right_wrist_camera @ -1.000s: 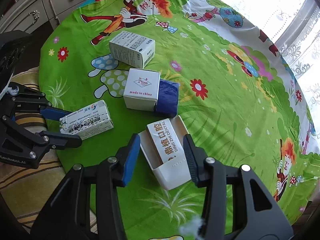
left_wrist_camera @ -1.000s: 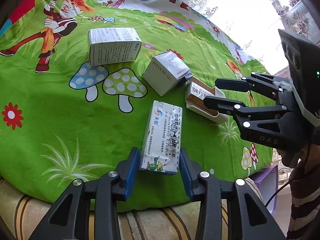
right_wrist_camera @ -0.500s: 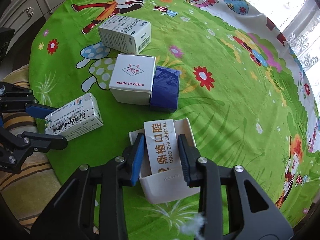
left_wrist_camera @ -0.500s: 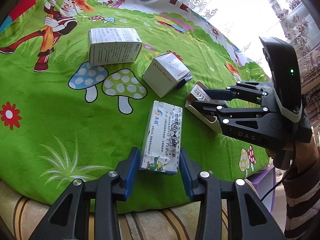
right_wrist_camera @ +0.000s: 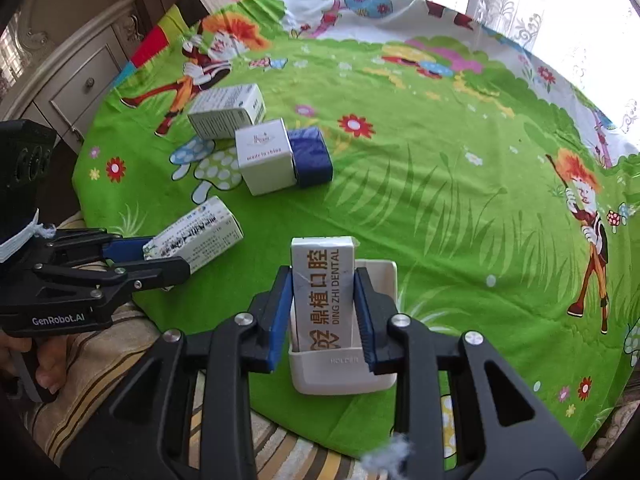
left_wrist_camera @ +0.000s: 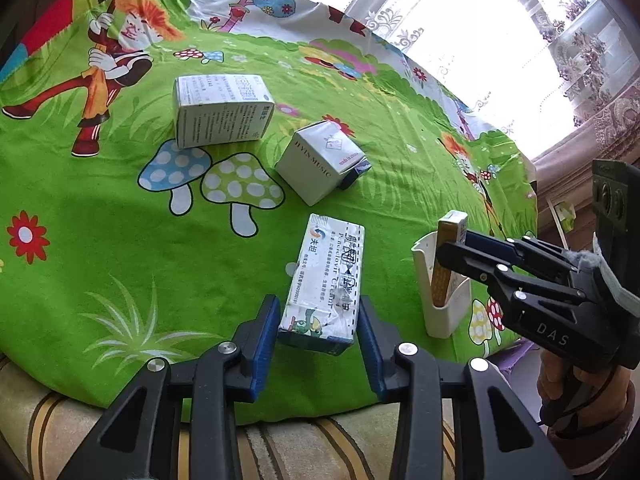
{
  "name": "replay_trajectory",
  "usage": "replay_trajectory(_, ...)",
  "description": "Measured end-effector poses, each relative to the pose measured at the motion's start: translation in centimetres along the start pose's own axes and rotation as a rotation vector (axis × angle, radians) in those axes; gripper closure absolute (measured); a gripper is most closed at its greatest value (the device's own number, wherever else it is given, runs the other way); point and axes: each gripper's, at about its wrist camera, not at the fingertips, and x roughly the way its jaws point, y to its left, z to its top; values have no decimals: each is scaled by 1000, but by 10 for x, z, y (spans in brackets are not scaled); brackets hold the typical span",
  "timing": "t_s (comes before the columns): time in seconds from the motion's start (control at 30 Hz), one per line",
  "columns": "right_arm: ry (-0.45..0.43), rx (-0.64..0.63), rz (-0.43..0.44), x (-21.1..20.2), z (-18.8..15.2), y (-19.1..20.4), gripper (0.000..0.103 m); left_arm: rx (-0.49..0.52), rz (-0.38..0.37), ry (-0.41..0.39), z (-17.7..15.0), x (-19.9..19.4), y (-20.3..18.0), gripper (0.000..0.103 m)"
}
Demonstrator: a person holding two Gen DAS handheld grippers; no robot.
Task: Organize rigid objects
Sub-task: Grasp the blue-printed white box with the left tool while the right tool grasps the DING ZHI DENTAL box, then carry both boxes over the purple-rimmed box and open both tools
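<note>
Taking the white cube box (right_wrist_camera: pixel 266 162) printed "made in china" as the landmark: a dark blue box (right_wrist_camera: pixel 311 156) sits touching its right side, and a white medicine box (right_wrist_camera: pixel 227 111) with fine print lies just behind it, toward the far left. In front of the cube, toward the table edge, lies the long cream tube box (left_wrist_camera: pixel 326 280), its near end clenched between the blue pads of the left claw (left_wrist_camera: pixel 318 330). From the right wrist view this box (right_wrist_camera: pixel 198 238) looks tilted, its near end raised in the left claw (right_wrist_camera: pixel 160 258).

Nearer than the cube and to its right stands a white plastic holder (right_wrist_camera: pixel 346 368), upright on the cloth near the table edge. Inside it stands a tall dental box (right_wrist_camera: pixel 323 284) with orange lettering, poking well above the holder's rim. The right claw (right_wrist_camera: pixel 322 320) has just been closing and grips this dental box on both sides. In the left wrist view the holder (left_wrist_camera: pixel 442 312) and dental box (left_wrist_camera: pixel 450 236) stand to the right of the cream box, with the right claw (left_wrist_camera: pixel 452 254) reaching in from the right.

The table (right_wrist_camera: pixel 460 184) is round, under a bright green cartoon cloth with mushrooms, flowers and figures. A striped fabric (left_wrist_camera: pixel 280 448) shows below the edge. Behind the cube are lace curtains (left_wrist_camera: pixel 540 32); at left, a pale carved cabinet (right_wrist_camera: pixel 80 80).
</note>
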Motion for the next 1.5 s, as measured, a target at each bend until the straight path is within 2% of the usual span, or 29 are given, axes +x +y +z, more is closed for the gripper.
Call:
replay_trajectory(0.13,-50,47,-23,-7,8,-8,69,9,8,-30,-1,-6,-2,64)
replay_trajectory(0.3,-119,64,-46,-38,8,-10,69,23,8,-53,-1,-10,-6,65)
replay_trajectory(0.5,-134,140,-69,-70,-16,-16,69,50,6,-94,-3,-25,-17,65)
replay_trajectory(0.8,-149,293,-91,-122,-80,-38,69,102,-91,-76,-25,-40,-62,65)
replay_trajectory(1.1,-184,416,-169,-179,-153,-69,69,177,-213,7,-62,-43,-119,65)
replay_trajectory(1.5,-155,599,-367,-219,-254,-121,68,338,-285,110,-102,-35,-197,65)
